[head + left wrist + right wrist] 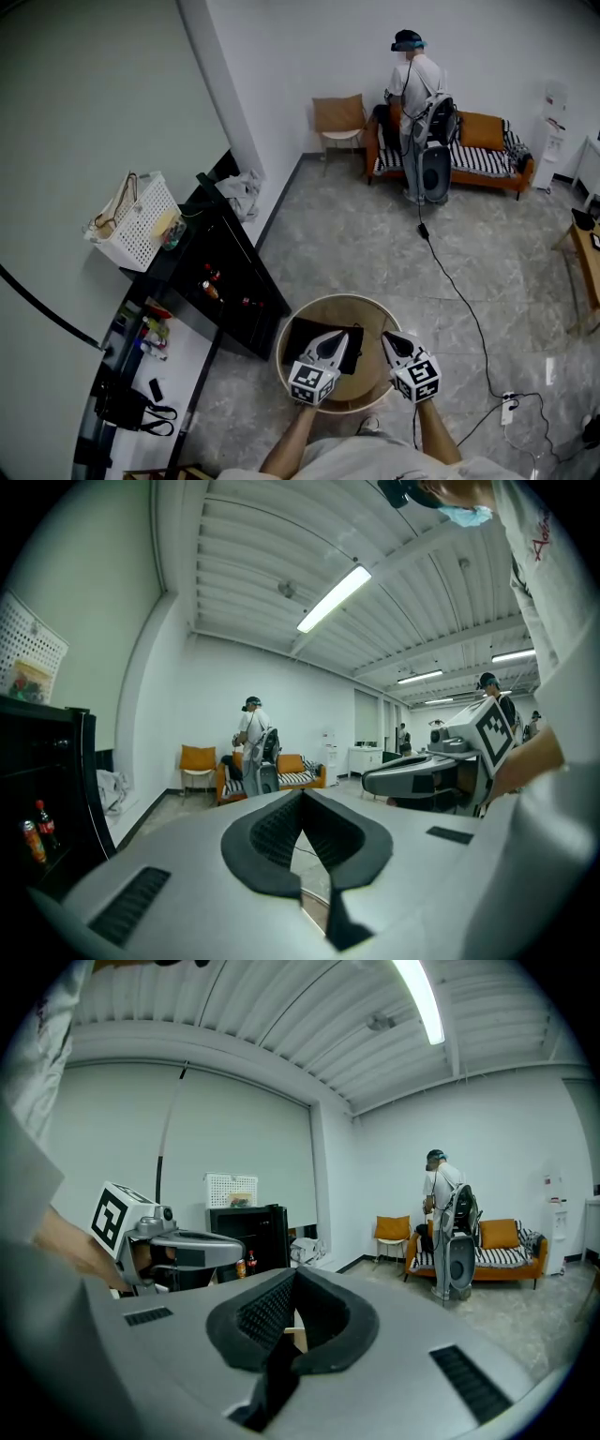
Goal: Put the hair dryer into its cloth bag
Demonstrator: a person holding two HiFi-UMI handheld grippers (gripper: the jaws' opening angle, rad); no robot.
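Observation:
A flat black cloth bag point(317, 339) lies on the left part of the round wooden table point(366, 314). No hair dryer can be made out in any view. My left gripper point(338, 337) hovers over the bag, its jaws shut and empty. To its right, my right gripper point(389, 338) hangs over bare tabletop, also shut on nothing. In the left gripper view the left gripper point(302, 803) points nearly level into the room, with the right gripper point(422, 772) beside it. The right gripper view shows the right gripper point(292, 1283) closed tip to tip and the left gripper point(178, 1249) at its left.
A black cabinet point(225, 281) stands just left of the table, with a white basket point(141, 220) on it. A cable point(459, 291) runs across the floor to a power strip point(509, 405). A person point(412, 103) stands by an orange sofa point(487, 150) at the far wall.

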